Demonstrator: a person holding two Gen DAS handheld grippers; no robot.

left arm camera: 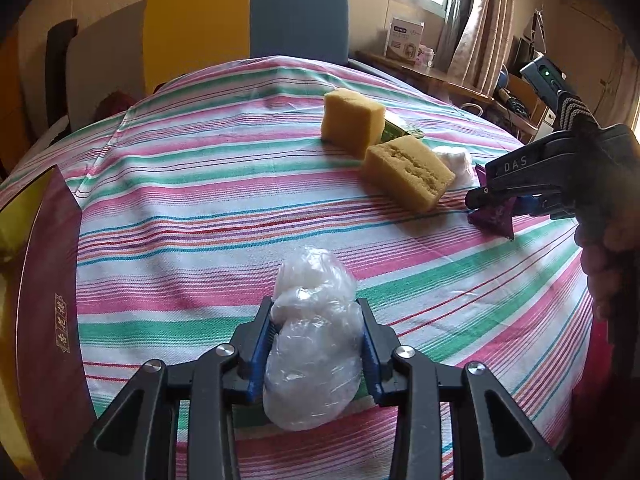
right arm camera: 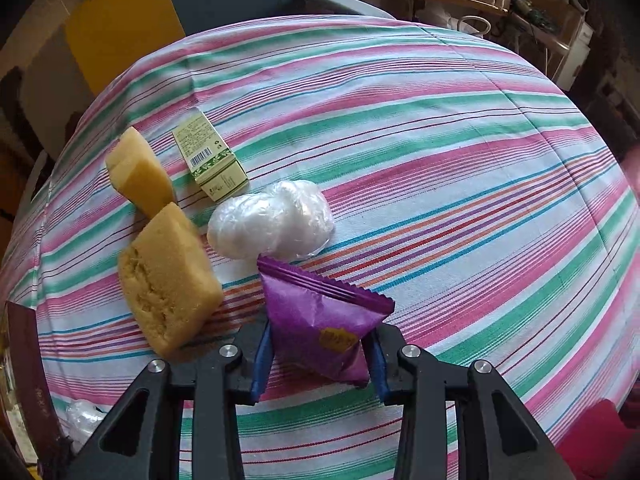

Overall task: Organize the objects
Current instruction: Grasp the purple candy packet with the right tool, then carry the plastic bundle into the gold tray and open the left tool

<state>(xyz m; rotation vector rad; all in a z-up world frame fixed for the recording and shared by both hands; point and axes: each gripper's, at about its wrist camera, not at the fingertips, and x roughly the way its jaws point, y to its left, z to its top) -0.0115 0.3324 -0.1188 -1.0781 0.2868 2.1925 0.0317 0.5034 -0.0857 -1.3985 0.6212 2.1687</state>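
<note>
While both tongs are loaded, the pile sits close ahead of the right one. Left tongs: blue pads pressed against both sides of a clear plastic-wrapped white bundle, jaws roughly half open around it, bundle over the striped cloth on the bench. Cannot tell if the bundle's underside touches the cloth.

Right tongs: closed onto a purple snack packet, pads on its lower corners, serrated top edge pointing to 12 o'clock. In the left wrist view the same tongs come in from 3 o'clock, packet tip at cloth level.

Clutter around the right tongs, right wrist view:
- second wrapped white bundle at 12 o'clock, just beyond the packet's top edge, nearly touching it
- big yellow sponge block at 10 o'clock, just beside the left finger
- second sponge block farther out at 11 o'clock, touching the first
- green-and-cream carton with barcode lying flat, between the far sponge and the bundle

Left wrist view: dark red box edge with gold characters at 9 o'clock, off the cloth's left side. Nothing between the left tongs and that box. Yellow and blue chair backs at 12 o'clock behind the bench.
</note>
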